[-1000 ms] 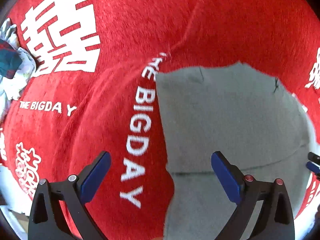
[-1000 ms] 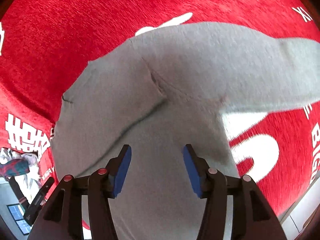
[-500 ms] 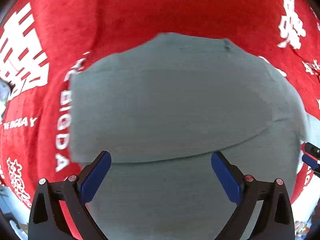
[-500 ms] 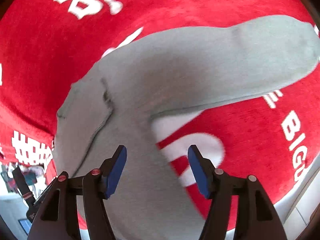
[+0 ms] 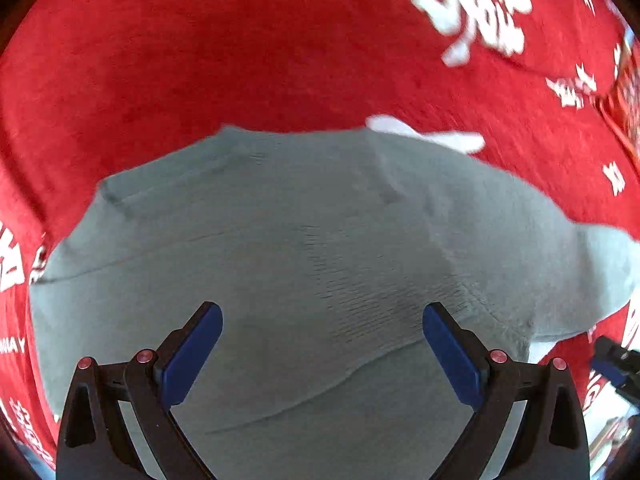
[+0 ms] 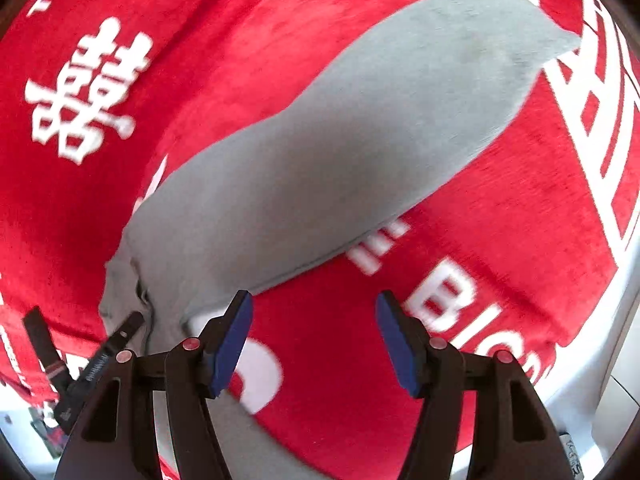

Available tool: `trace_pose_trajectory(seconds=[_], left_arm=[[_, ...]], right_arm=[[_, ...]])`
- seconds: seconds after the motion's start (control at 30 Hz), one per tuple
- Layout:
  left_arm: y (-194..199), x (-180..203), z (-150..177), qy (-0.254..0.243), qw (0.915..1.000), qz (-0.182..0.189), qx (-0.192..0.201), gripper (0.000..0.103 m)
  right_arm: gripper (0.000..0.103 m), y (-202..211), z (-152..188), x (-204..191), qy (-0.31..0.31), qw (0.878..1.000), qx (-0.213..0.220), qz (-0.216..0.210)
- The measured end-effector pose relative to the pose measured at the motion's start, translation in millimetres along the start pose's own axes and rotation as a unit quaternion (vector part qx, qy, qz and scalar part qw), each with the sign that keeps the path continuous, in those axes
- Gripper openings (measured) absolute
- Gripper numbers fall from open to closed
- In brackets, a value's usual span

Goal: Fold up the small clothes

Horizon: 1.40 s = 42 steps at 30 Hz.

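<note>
A grey garment (image 5: 304,264) of soft knit lay spread on a red plush blanket (image 5: 280,48), whose short, velvety pile carried bold white printed characters and block letters. In the left wrist view the garment filled the lower middle of the picture, a broad rounded mass with a faint raised seam curving from about eight o'clock toward four o'clock, and a patch of fine ribbing near the centre right; one limb of it ran off toward three o'clock. Its cloth looked matte and slightly fuzzy, with a folded edge showing near ten o'clock. The left gripper (image 5: 322,344) pointed down over the garment with its jaws spread wide, the flat blue pads (image 5: 192,356) well apart and nothing pinched between them. In the right wrist view the same garment (image 6: 340,148) showed as a long tapering tube, lying flat on the blanket (image 6: 500,208) from seven o'clock up to one o'clock, where it ended in a squared hem. The right gripper (image 6: 314,334) hung above bare red pile just beside the tube's lower edge, its jaws standing apart after having just been opening, with no cloth between the blue pads (image 6: 230,344). Black angular finger frames with small red rivets carried the pads on both tools.
</note>
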State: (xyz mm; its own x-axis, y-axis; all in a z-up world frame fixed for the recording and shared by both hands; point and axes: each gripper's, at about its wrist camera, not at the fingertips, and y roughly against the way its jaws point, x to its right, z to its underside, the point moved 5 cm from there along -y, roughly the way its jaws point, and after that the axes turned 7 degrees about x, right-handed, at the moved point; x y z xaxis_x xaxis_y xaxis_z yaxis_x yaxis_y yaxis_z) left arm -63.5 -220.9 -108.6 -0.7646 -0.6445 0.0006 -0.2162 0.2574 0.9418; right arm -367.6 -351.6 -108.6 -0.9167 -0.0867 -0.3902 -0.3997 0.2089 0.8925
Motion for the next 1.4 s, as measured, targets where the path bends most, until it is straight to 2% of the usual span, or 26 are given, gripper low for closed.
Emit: trace_pose_trajectory(seconds=[0.13,0.3,0.43,0.67,0.77,0.93,1.03,1.1,1.2,1.27,1.4], left_arm=[[-6,20,3,-0.014,0.9999,0.006,-0.005,0.100],[-5,32,14,-0.040,0.9988,0.018,-0.022,0.100],[2,34,18,-0.031,0.9986,0.033,-0.027,0.100],[11,32,18,-0.011,0.9980,0.053,-0.034,0.100],[14,26,19,0.003,0.9980,0.055,-0.031,0.100],[16,15,20,0.022,0.9972,0.063,-0.035,0.100],[16,12,19,0.017,0.9975,0.060,-0.033,0.100],[16,8,19,0.017,0.9978,0.053,-0.037,0.100],[15,-3,22,0.021,0.9980,0.043,-0.041,0.100],[15,-11,23,0.025,0.9981,0.038,-0.042,0.100],[18,-28,24,0.041,0.9979,0.036,-0.036,0.100]], right_arm=[[0.067,3,-17,26,-0.046,0.999,0.016,-0.019],[0.067,1,-41,61,-0.140,0.988,0.032,-0.051],[0.067,-6,-55,65,-0.182,0.978,0.043,-0.092],[0.067,0,-82,74,-0.263,0.943,0.083,-0.185],[0.068,-1,-85,76,-0.276,0.937,0.086,-0.195],[0.069,-10,-79,85,-0.322,0.918,0.081,-0.218],[0.055,-17,-74,89,-0.344,0.910,0.060,-0.223],[0.032,-24,-70,92,-0.357,0.906,0.048,-0.222],[0.011,-29,-67,95,-0.366,0.901,0.047,-0.227],[0.009,-27,-68,90,-0.356,0.902,0.055,-0.239],[0.009,-15,-77,59,-0.297,0.913,0.062,-0.273]])
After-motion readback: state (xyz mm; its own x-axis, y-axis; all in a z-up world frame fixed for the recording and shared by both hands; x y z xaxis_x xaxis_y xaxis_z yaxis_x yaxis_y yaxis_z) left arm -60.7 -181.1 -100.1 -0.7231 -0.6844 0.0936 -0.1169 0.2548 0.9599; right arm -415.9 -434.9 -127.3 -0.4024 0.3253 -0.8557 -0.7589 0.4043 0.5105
